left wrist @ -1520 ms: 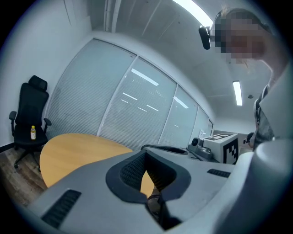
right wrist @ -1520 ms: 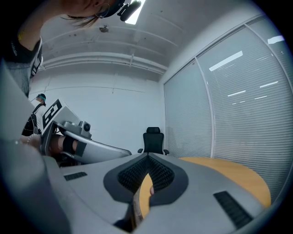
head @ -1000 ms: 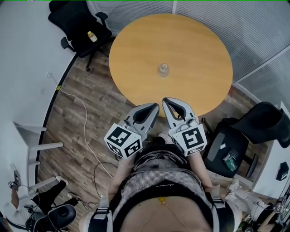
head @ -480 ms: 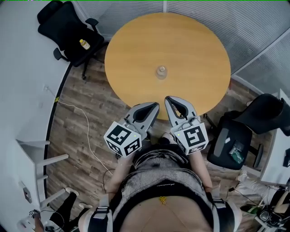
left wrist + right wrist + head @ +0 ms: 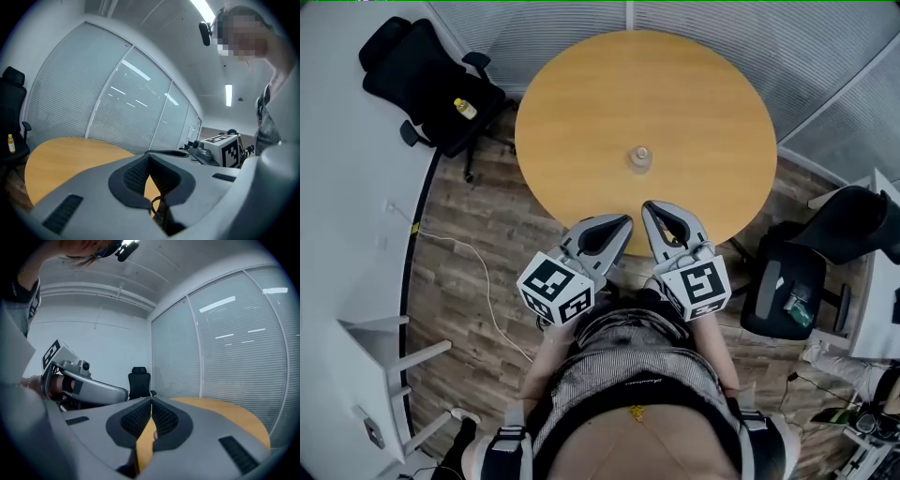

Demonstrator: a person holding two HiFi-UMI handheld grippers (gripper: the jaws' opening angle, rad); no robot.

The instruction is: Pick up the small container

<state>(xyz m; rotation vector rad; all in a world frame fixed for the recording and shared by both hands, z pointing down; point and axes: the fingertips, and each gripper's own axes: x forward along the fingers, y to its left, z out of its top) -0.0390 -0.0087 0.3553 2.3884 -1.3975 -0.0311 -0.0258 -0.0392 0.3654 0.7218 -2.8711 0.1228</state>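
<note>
The small container [image 5: 639, 157], a clear little jar, stands alone near the middle of the round wooden table [image 5: 581, 103]. Both grippers are held side by side over the table's near edge, pointing toward the jar and well short of it. In the head view my left gripper [image 5: 625, 222] is shut with nothing in it, and my right gripper [image 5: 648, 207] is shut and empty too. Along the left gripper [image 5: 149, 156] the jaw tips meet over the tabletop. The right gripper [image 5: 151, 401] shows the same closed tips. Neither gripper view shows the jar.
A black office chair [image 5: 427, 70] with a small yellow bottle [image 5: 465, 109] on its seat stands left of the table. Two more black chairs [image 5: 861, 225] are at the right. A white cable [image 5: 483, 277] runs over the wood floor. Blinded glass walls [image 5: 712, 23] curve behind the table.
The head view has swung, so the left chair slid toward the picture's left edge. The table and jar sit slightly lower in the picture, nearer the gripper tips. Both grippers stay shut.
</note>
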